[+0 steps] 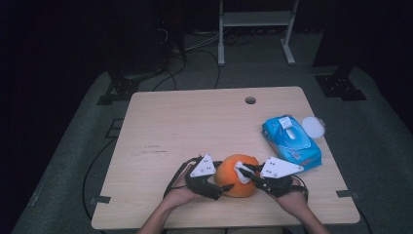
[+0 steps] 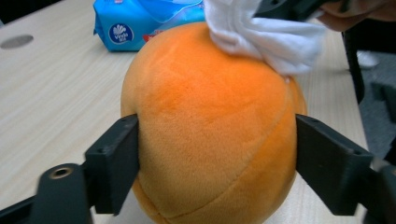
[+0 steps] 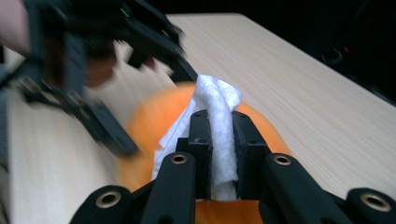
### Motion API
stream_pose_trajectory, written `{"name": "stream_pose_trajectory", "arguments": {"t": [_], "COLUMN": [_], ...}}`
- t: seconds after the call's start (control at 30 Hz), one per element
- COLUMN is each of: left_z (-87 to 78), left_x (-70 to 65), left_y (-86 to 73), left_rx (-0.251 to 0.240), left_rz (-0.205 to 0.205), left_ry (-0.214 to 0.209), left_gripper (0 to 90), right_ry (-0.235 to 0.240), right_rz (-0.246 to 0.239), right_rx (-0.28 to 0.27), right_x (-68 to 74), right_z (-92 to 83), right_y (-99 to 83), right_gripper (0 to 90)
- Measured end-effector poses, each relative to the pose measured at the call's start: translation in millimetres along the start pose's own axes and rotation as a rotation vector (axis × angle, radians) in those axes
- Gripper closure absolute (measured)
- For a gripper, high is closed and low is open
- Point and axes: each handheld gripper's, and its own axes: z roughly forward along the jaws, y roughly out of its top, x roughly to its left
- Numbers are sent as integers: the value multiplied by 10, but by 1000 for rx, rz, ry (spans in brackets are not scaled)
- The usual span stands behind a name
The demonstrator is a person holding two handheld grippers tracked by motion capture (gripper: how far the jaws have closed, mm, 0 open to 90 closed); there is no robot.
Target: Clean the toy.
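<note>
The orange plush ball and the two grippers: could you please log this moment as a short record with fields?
Held object: orange plush ball on the table
Left gripper: jaws clamped on the ball's two sides
Right gripper: shut on a white wipe, pressed to the ball's top
Nearby: blue wipes pack, its white lid open, to the right

From above, the high view faces forward over the table [image 1: 195, 122]; both gripper views closely share the orange plush ball [image 2: 210, 135].

A pale wooden table [image 1: 185, 122] stands on grey carpet [image 1: 384, 161] in a dark room, cables [image 1: 195, 53] trailing toward a white frame [image 1: 255, 19].
</note>
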Motion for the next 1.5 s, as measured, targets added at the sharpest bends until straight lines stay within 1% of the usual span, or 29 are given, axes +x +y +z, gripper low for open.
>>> {"name": "stream_pose_trajectory", "arguments": {"t": [0.07, 0.1, 0.13, 0.17, 0.2, 0.23, 0.3, 0.33, 0.37, 0.43, 0.53, 0.6, 0.67, 0.77, 0.83, 0.87, 0.9, 0.97, 1.03, 1.07, 1.1, 1.17, 1.23, 1.3, 1.33, 1.37, 1.4, 1.43, 1.5], "left_z": [16, 37, 53, 73, 92, 99, 85, 70, 51, 1, -89, -150, -144, -85, -72, -69, -60, -43, -46, -55, -63, -72, -68, -35, -12, 16, 34, 37, 22], "left_x": [73, 122, 140, 153, 149, 141, 125, 124, 128, 128, 95, 67, 49, 25, -4, -22, -49, -102, -107, -90, -59, 10, 77, 121, 138, 145, 151, 145, 101], "left_y": [-5, -9, -15, -29, -45, -53, -56, -43, -25, 16, 86, 125, 128, 110, 120, 135, 148, 167, 160, 146, 134, 119, 111, 91, 73, 59, 48, 34, 33], "left_rx": [8, 15, 18, 20, 11, 6, -23, -31, -40, -60, -67, -46, -21, -5, -3, 5, 10, 17, 12, 3, -5, -27, -31, -8, 3, 12, 16, 1, -32], "left_rz": [-82, -145, -174, -191, -193, -192, -170, -170, -175, -143, -79, -23, -8, -7, 5, 25, 41, 70, 57, 42, 23, -39, -103, -138, -159, -182, -191, -189, -156], "left_ry": [-6, -19, -29, -47, -55, -52, -34, -25, -23, 1, 38, 71, 82, 98, 99, 102, 106, 105, 86, 73, 60, 44, 36, 23, 7, -14, -39, -62, -25], "left_gripper": [96, 65, 27, 27, 52, 77, 176, 222, 239, 257, 276, 278, 278, 277, 277, 276, 276, 270, 249, 231, 206, 151, 87, 38, 26, 27, 38, 88, 218], "right_ry": [3, 6, 10, 17, 22, 19, 7, 3, -1, -3, 4, 10, 7, 2, 10, 28, 46, 61, 49, 49, 57, 48, 39, 43, 46, 45, 47, 49, 31], "right_rz": [18, 22, 32, 37, 44, 43, 41, 40, 47, 54, 64, 64, 64, 76, 91, 106, 106, 73, 36, 34, 51, 72, 76, 81, 84, 82, 83, 82, 77], "right_rx": [20, 24, 25, 22, 20, 22, 26, 23, 17, -7, -37, -46, -33, -18, -31, -51, -68, -79, -65, -61, -57, -44, -25, -25, -22, -23, -22, -18, -14], "right_x": [-72, -90, -111, -124, -139, -143, -138, -139, -136, -141, -142, -130, -129, -147, -128, -104, -75, 0, 33, 17, -20, -86, -116, -136, -138, -139, -138, -135, -126], "right_z": [-25, -34, -50, -59, -68, -68, -59, -53, -53, -55, -61, -49, -28, 2, 3, -5, -8, 2, 7, -1, -13, -34, -53, -82, -92, -94, -92, -88, -82], "right_y": [-73, -96, -126, -136, -143, -143, -137, -125, -108, -61, 0, 11, -9, -43, -23, 4, 40, 114, 142, 129, 100, 23, -42, -76, -84, -92, -98, -99, -91], "right_gripper": [788, 788, 788, 788, 788, 788, 789, 788, 788, 788, 788, 788, 788, 788, 789, 789, 789, 789, 788, 788, 788, 789, 789, 789, 789, 788, 788, 788, 789]}}
